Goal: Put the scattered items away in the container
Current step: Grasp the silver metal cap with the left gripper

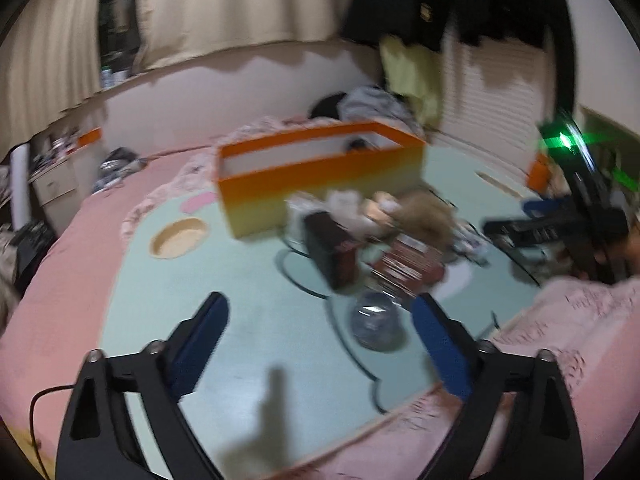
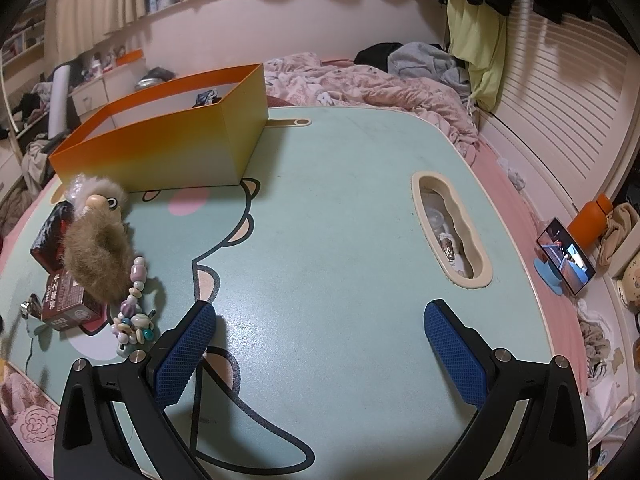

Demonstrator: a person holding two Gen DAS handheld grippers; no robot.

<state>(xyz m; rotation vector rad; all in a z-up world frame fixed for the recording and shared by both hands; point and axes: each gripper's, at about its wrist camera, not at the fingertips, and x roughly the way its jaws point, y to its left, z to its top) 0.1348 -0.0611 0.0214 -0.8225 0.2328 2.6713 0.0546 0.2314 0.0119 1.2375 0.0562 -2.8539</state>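
Note:
The orange-to-yellow container (image 1: 320, 184) (image 2: 160, 148) stands open on the mint lap table (image 1: 248, 344), with a dark item (image 2: 208, 98) inside. In front of it lie a furry toy (image 1: 424, 216) (image 2: 98, 248), a dark box (image 1: 332, 250) (image 2: 52, 236), a red-brown packet (image 1: 404, 264) (image 2: 66, 300), a bead string (image 2: 134, 308) and a clear round object (image 1: 376, 326). My left gripper (image 1: 320, 304) is open above the table; the clear object lies just ahead, near its right finger, untouched. My right gripper (image 2: 320, 312) (image 1: 516, 216) is open over bare table, right of the pile.
The table has a round cup recess (image 1: 178, 238) and a long slot (image 2: 450, 228). It sits on a pink bed with a rumpled quilt (image 2: 360, 84) and clothes behind. A phone on a blue stand (image 2: 564, 256) and an orange bottle (image 2: 592, 216) are at the right.

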